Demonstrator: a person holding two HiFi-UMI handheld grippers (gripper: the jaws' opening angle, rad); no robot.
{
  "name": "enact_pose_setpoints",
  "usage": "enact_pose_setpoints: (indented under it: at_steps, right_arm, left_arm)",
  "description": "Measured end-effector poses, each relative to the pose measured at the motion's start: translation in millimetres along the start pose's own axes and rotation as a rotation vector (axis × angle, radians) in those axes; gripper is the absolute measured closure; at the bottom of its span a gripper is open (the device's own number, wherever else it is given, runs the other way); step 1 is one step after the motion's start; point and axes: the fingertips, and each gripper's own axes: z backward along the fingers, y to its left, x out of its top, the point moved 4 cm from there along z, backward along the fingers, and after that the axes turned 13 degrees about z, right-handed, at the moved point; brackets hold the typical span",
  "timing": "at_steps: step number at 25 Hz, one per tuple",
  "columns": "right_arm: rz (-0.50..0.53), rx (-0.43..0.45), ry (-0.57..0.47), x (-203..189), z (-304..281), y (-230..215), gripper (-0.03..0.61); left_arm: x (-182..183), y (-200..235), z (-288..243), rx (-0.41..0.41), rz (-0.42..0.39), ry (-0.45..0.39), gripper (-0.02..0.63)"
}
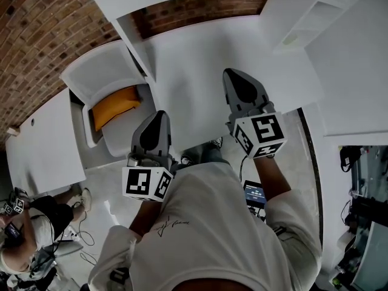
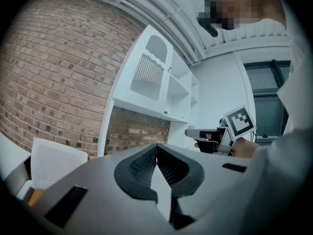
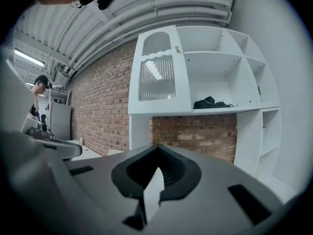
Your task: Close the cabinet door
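Here, your left gripper (image 2: 156, 146) and right gripper (image 3: 157, 147) are both pressed together at the tips with nothing between the jaws, raised side by side in front of the white cabinet (image 3: 205, 112). The cabinet door (image 3: 156, 72), arched on top with a ribbed pane, hangs at the cabinet's upper left corner, well apart from both grippers. Its small knob (image 3: 177, 49) sits near the door's top right corner. From these angles you cannot tell whether the door lies flush or a little ajar. A dark bundle (image 3: 211, 103) lies on the open shelf just right of the door, and a white chair (image 1: 91, 71) with an orange cushion (image 1: 114, 105) stands by the cabinet's lower left edge.

The risks, judged from here: pushing with closed tips on the ribbed pane rather than the frame could stress it. A hard shove may bounce the door back open. The tips may skid off the smooth painted edge, and the chair could catch your left arm on the reach.

No brand reads anywhere. The marker cubes (image 1: 145, 183) carry only black-and-white squares, and the script on your white shirt (image 1: 173, 225) is too small to read.
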Motion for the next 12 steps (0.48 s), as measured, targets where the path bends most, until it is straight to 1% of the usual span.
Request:
enact_pose_setpoints:
  at_steps: [5,12]
  right_arm:
    - [-0.014,-0.017,0.021,-5.2,15.0,11.7,0.555]
    - [0.003,-0.034,0.08,-12.7,32.1,25.5,0.555]
  left_arm:
    - [1.6,2.4,9.0,-0.019,0.012,-0.01,0.597]
    - [-0.4,0.2,16.9,-0.033,-0.003,-0.01,0.597]
